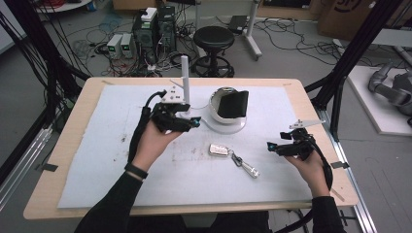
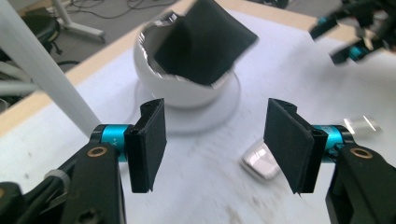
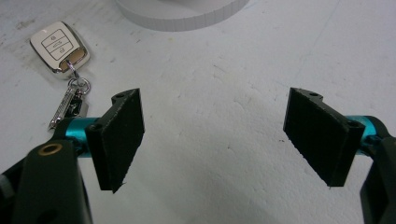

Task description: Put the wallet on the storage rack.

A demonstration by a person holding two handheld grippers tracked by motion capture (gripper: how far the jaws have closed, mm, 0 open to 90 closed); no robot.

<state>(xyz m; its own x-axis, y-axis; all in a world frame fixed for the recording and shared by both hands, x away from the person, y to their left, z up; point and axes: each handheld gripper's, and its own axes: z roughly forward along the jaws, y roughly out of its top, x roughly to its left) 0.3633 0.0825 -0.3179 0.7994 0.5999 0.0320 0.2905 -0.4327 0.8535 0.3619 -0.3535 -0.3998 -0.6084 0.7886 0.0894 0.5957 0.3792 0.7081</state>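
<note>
A silver car key fob (image 1: 218,149) with a ring and a metal tag (image 1: 247,167) lies on the white mat, mid-table. Behind it a white egg-shaped bowl (image 1: 214,112) on a round base holds a black folded item (image 1: 232,104) that sticks out of its top. My left gripper (image 1: 196,122) stands open just left of the bowl, pointing at it, nothing between its jaws. In the left gripper view the open gripper (image 2: 215,144) frames the bowl (image 2: 187,91), black item (image 2: 201,42) and fob (image 2: 260,162). My right gripper (image 1: 270,145) is open right of the key; its own view has the gripper (image 3: 215,135) over bare mat, the fob (image 3: 58,45) at upper left.
A white upright pole (image 1: 185,77) rises just behind my left gripper. The white mat (image 1: 121,165) covers most of the wooden table (image 1: 73,121). Beyond the far edge stand a black stool (image 1: 214,41), computer boxes and cables on the floor. Black frame posts flank the table.
</note>
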